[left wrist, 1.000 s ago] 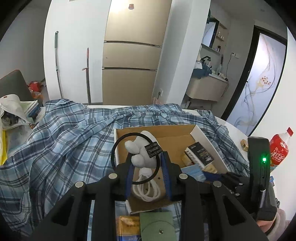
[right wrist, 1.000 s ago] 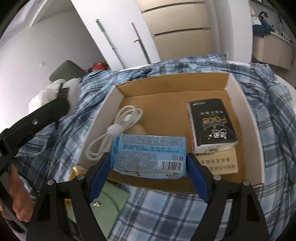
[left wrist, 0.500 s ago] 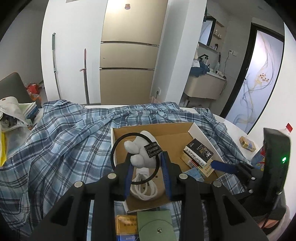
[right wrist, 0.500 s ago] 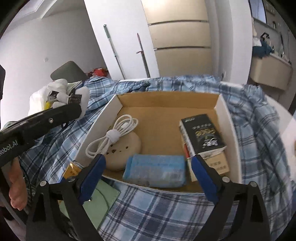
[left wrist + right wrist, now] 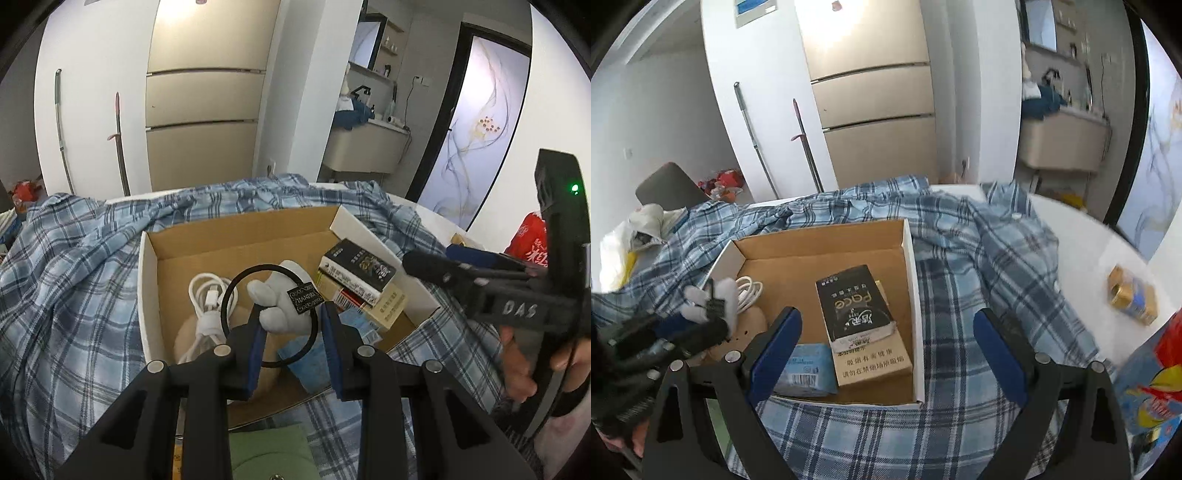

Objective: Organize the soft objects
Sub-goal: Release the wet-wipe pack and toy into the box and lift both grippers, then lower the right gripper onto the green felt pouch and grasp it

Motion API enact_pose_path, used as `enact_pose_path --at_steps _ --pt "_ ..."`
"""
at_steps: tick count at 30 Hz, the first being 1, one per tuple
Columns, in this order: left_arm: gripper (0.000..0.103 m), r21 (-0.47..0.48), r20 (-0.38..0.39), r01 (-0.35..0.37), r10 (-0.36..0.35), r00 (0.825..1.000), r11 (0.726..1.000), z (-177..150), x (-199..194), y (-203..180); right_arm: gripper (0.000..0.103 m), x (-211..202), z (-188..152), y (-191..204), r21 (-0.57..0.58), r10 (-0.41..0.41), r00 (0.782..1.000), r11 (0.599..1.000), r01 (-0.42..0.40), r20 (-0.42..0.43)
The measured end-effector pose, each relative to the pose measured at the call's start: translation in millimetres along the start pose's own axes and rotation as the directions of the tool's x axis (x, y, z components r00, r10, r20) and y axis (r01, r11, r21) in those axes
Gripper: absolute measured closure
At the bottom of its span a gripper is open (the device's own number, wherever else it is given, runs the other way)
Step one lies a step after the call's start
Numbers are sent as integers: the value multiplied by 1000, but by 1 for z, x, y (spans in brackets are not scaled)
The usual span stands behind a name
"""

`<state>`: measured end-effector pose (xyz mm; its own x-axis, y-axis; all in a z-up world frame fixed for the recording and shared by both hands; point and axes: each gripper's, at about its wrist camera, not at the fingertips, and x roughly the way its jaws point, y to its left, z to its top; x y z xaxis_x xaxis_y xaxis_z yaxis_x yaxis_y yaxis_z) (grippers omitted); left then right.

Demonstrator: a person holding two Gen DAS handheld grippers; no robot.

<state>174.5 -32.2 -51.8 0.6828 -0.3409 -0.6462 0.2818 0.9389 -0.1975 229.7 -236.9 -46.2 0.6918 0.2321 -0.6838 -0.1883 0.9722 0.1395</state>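
My left gripper [image 5: 291,325] is shut on a white plush glove-shaped hair tie [image 5: 275,301] with a black elastic ring and a black tag. It hangs just over the front of the open cardboard box [image 5: 147,266]. In the box lie a white coiled cable [image 5: 207,295], a black pack [image 5: 358,266] on a tan carton, and a blue tissue pack [image 5: 809,369] at the front. My right gripper [image 5: 886,332] stands open and empty, above the box's front right corner [image 5: 916,384]. The left gripper [image 5: 683,328] shows at the left of the right wrist view.
A blue plaid shirt [image 5: 979,258] covers the table under and around the box. A gold tin [image 5: 1130,299] sits on the bare white table at the right, near a red bottle [image 5: 528,240] and a colourful bag [image 5: 1152,387]. A green pad [image 5: 273,454] lies before the box.
The right gripper let go of the blue tissue pack, which now lies in the box, opened wide and drew back to the right. The left gripper sank toward the box with the hair tie.
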Motion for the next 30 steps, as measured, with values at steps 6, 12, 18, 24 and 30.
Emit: enact_pose_path --at_steps 6,12,18,24,30 --pt "29 15 51 -22 21 999 1000 -3 -8 -3 10 3 -4 -3 12 37 999 999 -37 -7" --pt "28 -11 90 -23 24 996 1000 1 -19 3 10 2 -4 -2 9 36 999 999 -36 2" --pt "28 0 163 -75 73 984 997 9 -41 3 10 -5 -3 -2 10 31 999 999 -31 27" --pt "28 12 207 -142 136 969 990 24 -80 -10 10 -25 2 8 -23 15 996 1000 -13 90" --pt "28 27 248 -158 146 958 987 17 -132 -19 10 -56 7 25 -62 47 993 997 -41 104"
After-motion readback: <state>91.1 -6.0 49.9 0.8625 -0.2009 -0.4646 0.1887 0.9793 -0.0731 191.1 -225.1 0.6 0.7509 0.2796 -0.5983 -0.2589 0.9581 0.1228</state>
